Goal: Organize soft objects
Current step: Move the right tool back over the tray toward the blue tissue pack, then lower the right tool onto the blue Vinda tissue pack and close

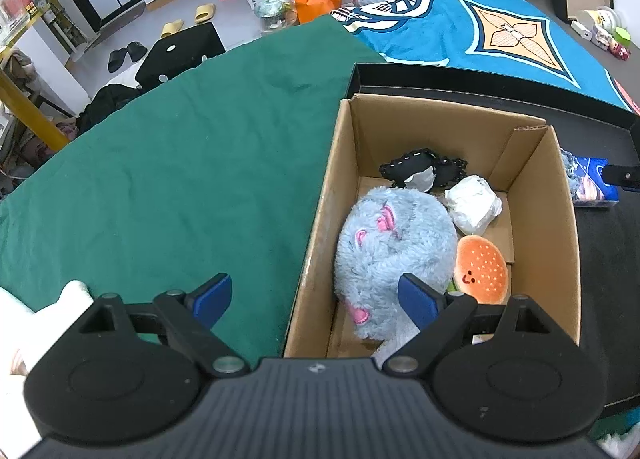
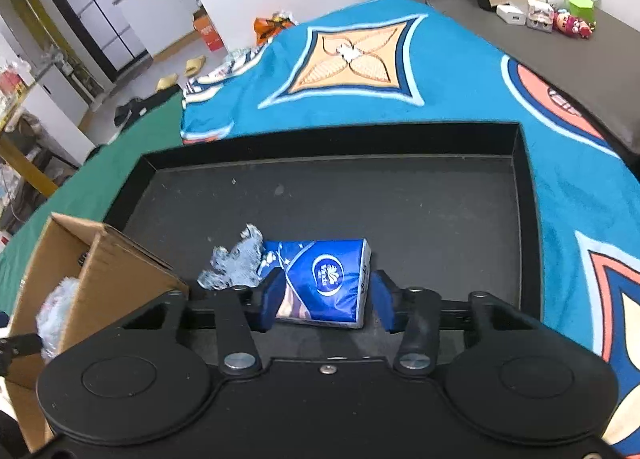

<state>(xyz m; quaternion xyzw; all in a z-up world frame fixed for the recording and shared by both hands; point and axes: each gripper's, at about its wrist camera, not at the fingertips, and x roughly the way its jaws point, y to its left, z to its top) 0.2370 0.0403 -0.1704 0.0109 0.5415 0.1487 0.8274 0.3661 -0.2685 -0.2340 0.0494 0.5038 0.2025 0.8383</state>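
Note:
A cardboard box point(image 1: 556, 219) stands in a black tray point(image 2: 524, 187). It holds a fluffy blue-grey plush point(image 1: 388, 255), a burger plush point(image 1: 482, 271), a white crumpled bundle point(image 1: 472, 203) and a black stitched item point(image 1: 420, 169). My left gripper point(image 1: 316, 301) is open and empty above the box's left wall. My right gripper point(image 2: 326, 299) has its jaws on both sides of a blue tissue pack point(image 2: 328, 279) lying in the tray; the left pad touches it, the right pad looks just apart. A crumpled grey wrapper point(image 2: 236, 263) lies beside the pack.
The tray rests on a green cloth point(image 1: 180, 163) and a blue patterned blanket point(image 2: 400, 71). A white soft thing point(image 1: 60, 299) lies at the left wrist view's lower left. Small toys and cups point(image 2: 556, 7) stand on a far dark table.

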